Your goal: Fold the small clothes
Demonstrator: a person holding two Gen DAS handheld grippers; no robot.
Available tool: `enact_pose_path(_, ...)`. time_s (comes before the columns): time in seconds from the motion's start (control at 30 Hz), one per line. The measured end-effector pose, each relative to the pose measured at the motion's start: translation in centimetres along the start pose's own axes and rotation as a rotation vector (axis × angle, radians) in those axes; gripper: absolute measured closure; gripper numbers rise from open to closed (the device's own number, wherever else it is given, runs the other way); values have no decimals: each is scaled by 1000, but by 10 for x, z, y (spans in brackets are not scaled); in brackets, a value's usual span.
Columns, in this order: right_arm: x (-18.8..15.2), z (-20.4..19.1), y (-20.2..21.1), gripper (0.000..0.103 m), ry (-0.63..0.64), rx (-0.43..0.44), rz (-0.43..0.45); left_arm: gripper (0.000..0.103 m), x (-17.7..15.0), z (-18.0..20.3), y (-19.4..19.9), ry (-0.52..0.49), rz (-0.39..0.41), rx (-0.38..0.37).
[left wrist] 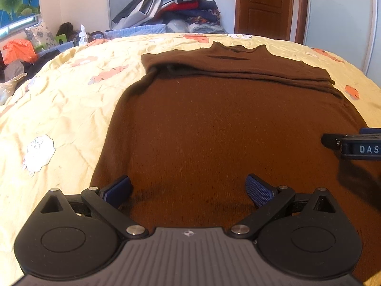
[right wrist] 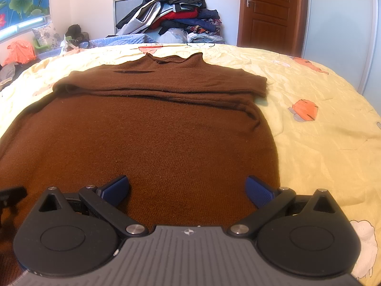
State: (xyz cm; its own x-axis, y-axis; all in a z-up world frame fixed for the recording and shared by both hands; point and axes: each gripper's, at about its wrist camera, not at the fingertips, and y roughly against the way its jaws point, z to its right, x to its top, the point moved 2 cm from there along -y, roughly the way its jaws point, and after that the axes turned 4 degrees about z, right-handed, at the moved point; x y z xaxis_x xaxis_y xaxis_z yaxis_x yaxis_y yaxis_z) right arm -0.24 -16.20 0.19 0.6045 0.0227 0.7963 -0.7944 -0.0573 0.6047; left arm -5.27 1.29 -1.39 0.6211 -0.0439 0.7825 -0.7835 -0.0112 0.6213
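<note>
On the yellow quilt (left wrist: 71, 100), left wrist view: brown sweater (left wrist: 214, 124) lies flat, sleeves folded across its chest. Left gripper (left wrist: 188, 190) hovers above the hem, fingers spread wide, empty. Right wrist view: right gripper (right wrist: 188, 190) hangs over the sweater's lower right part, fingers equally wide apart, holding nothing

A yellow quilt (right wrist: 309, 143) is spread over the bed. Beyond its far edge, clothes (right wrist: 176, 12) are heaped against the wall, beside a wooden door (right wrist: 269, 9).
</note>
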Motion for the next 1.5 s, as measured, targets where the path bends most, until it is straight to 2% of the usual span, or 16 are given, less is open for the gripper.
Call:
enact_pose_path(0.3, -6, 0, 17, 0, -40, -28, -30, 0, -10, -7, 18, -22, -27, -18)
enact_pose_path(0.5, -38, -12, 61, 0, 68, 33, -52, 0, -29, -17, 42, -43, -29, -54)
enact_pose_path(0.63, -55, -4, 94, 0, 109, 116, -84, 0, -34, -28, 56, -56, -44, -83)
enact_pose_path(0.7, -54, 10, 108, 0, 83, 140, -109, 0, -33, -41, 60, -36, -63, -90)
enact_pose_path(0.8, -47, 38, 124, 0, -26, 104, -115, 0, -32, -67, 62, 33, -59, -65)
enact_pose_path(0.87, -43, 62, 128, 0, -139, 100, -129, 0, -31, -89, 57, 141, -96, -116)
enact_pose_path(0.93, -43, 83, 124, 0, -261, 124, -164, 0, -29, -106, 56, 269, -105, -209)
enact_pose_path(1.0, -47, 98, 114, 0, -401, 201, -232, 0, -26, -119, 52, 392, -143, -370)
enact_pose_path(1.03, -47, 103, 114, 0, -444, 243, -222, 0, -25, -125, 47, 465, -181, -472)
enact_pose_path(1.1, -48, 112, 108, 0, -571, 368, -272, 0, -30, -131, 34, 622, -290, -686)
enact_pose_path(1.13, -51, 116, 103, 0, -656, 450, -313, 0, -33, -131, 27, 679, -340, -747)
enact_pose_path(1.2, -60, 118, 92, 0, -804, 612, -399, 0, -37, -134, 22, 739, -368, -788)
enact_pose_path(1.23, -65, 117, 88, 0, -835, 651, -434, 0, -38, -137, 22, 755, -375, -799)
enact_pose_path(1.33, -69, 112, 91, 0, -813, 674, -439, 0, -41, -143, 21, 800, -387, -811)
enact_pose_path(1.4, -70, 113, 94, 0, -824, 683, -439, 4, -41, -145, 23, 800, -393, -799)
enact_pose_path(1.5, -69, 113, 94, 3, -817, 680, -439, 19, -39, -143, 23, 750, -405, -762)
